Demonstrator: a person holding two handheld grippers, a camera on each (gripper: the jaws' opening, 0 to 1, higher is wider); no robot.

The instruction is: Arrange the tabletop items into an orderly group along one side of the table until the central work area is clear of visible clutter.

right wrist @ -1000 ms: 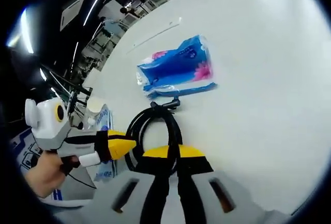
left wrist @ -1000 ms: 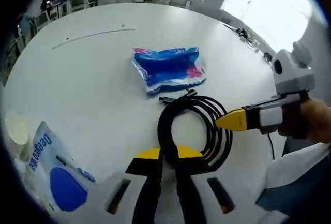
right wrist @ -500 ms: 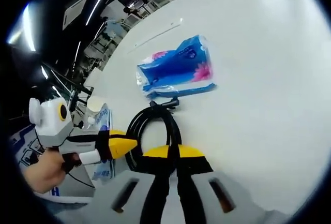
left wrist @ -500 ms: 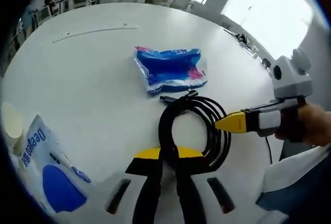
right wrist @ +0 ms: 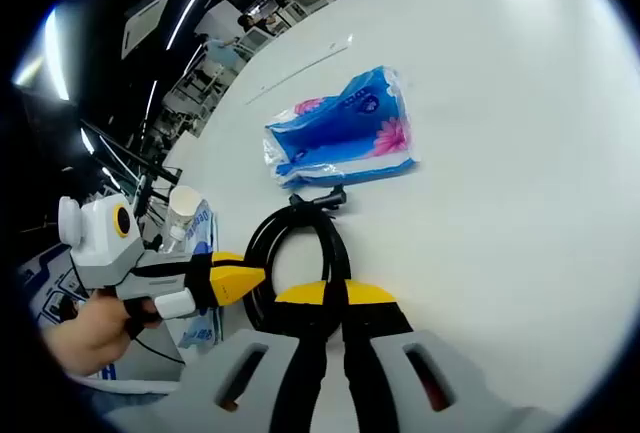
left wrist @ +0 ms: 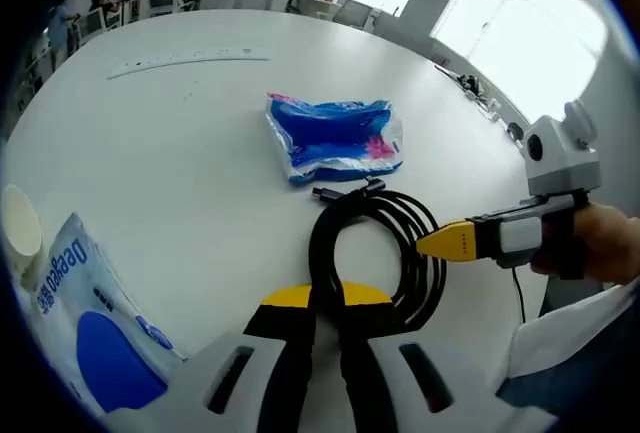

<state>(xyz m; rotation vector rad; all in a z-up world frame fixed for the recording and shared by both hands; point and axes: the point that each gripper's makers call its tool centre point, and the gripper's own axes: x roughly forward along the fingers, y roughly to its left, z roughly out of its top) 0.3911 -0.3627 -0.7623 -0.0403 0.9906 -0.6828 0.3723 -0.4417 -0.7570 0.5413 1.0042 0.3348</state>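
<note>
Gripping the coiled black cable point(left wrist: 375, 253) from two sides, I have both tools closed on it. In the left gripper view, my left gripper point(left wrist: 326, 305) has its yellow-tipped fingers point(left wrist: 284, 299) pinched together on the near arc of the coil, the cable passing between them. In the right gripper view, my right gripper point(right wrist: 335, 298) is clamped the same way on the loop's right-hand strand point(right wrist: 300, 243), its fingers point(right wrist: 368, 293) drawn tight around it. The right tool enters the left gripper view from the right, its yellow tip meeting the coil's far edge, with a hand point(left wrist: 600, 243) wrapped round its handle.

The cable lies flat on the white counter point(left wrist: 170, 153), its plug ends pointing toward a blue tissue pack point(left wrist: 335, 138) just beyond it, nearly touching. That pack point(right wrist: 340, 133) sits above the coil in the right gripper view too.

Off to the left of my left gripper lies a white-and-blue pouch point(left wrist: 85, 318) with printed lettering, and beside it a paper cup point(left wrist: 20, 228). A long pale strip point(left wrist: 190, 58) rests well apart near the counter's far edge. Desks and bright windows show beyond the counter.
</note>
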